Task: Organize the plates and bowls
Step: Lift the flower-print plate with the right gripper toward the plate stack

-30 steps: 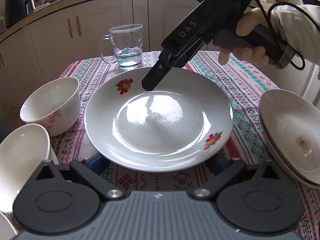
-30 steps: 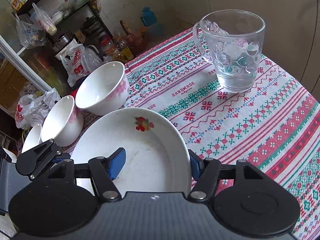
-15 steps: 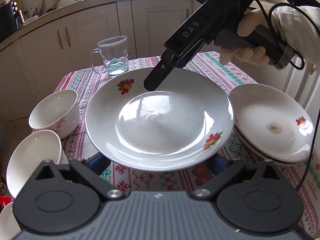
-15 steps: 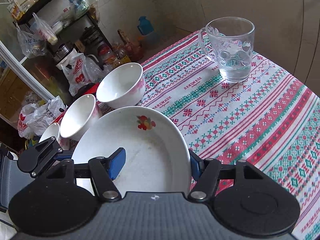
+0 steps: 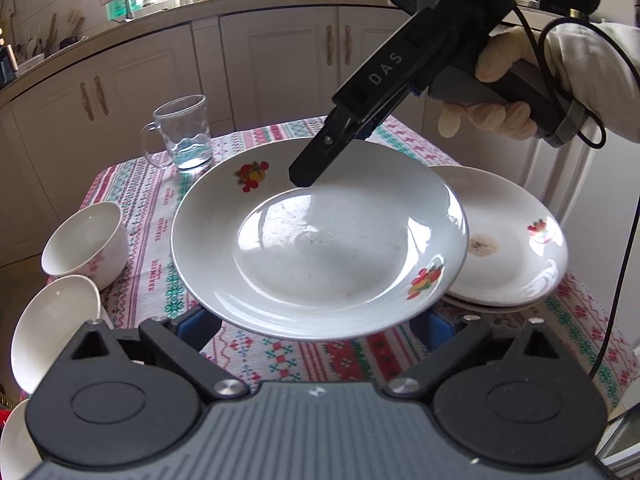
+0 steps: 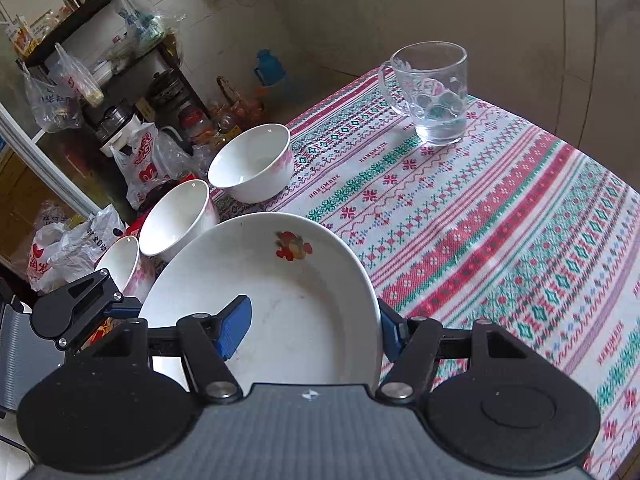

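Note:
A white plate with fruit decals (image 5: 320, 248) is held in the air above the table. My right gripper (image 5: 308, 178) is shut on its far rim, one finger over and one under; the plate fills its own view (image 6: 280, 300). My left gripper (image 5: 316, 328) sits open under the plate's near edge, blue pads on either side below it. A stack of similar plates (image 5: 508, 240) lies on the table at the right, partly under the held plate. Three white bowls (image 5: 86, 242) (image 5: 52, 324) (image 5: 16, 440) stand along the table's left edge.
A glass mug (image 5: 182, 136) with a little water stands at the table's far left corner, also in the right wrist view (image 6: 434, 96). The patterned tablecloth (image 6: 500, 220) covers the table. Kitchen cabinets (image 5: 280, 64) are behind; cluttered shelves and bags (image 6: 100, 100) stand beside the table.
The plate has been lifted higher and carried right toward the plate stack, now overlapping its left edge. Both grippers moved with it; the mug and bowls look farther away.

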Demonstrator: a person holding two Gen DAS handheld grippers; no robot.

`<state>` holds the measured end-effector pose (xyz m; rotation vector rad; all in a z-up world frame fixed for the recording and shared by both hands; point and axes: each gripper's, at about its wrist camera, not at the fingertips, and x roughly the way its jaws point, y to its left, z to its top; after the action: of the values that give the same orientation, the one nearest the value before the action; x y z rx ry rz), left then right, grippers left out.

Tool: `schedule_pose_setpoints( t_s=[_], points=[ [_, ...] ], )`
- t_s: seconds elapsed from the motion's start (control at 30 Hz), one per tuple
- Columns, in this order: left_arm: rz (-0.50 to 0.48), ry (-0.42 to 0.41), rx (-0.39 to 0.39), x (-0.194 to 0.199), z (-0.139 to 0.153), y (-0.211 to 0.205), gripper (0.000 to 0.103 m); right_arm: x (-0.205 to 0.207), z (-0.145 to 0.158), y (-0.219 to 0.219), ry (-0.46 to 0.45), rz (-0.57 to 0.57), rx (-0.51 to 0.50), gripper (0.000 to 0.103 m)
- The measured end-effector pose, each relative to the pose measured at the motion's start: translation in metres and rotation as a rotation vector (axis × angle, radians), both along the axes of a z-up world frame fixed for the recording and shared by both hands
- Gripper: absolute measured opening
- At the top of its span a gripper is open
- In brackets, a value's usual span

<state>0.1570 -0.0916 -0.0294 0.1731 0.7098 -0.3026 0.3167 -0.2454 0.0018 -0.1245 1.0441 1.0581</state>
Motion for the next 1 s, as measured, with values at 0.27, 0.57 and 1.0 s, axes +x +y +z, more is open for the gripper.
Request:
schedule_pose_setpoints(
  t_s=[0.27,0.57,1.0],
  points=[
    [-0.091,0.016,-0.015,-0.008,0.002,-0.023,0.099,-0.024,0.003,-0.039,-0.012,-0.091,-0.001,0.071],
    [-0.191,0.029,-0.012,-0.016,-0.001,-0.048,0.099,-0.050,-0.002,-0.084,-0.012,-0.185,-0.010,0.071],
    [-0.259,0.042,0.002,-0.019,-0.006,-0.067,0.099,-0.069,-0.018,-0.121,0.014,-0.276,-0.003,0.071]
  ],
)
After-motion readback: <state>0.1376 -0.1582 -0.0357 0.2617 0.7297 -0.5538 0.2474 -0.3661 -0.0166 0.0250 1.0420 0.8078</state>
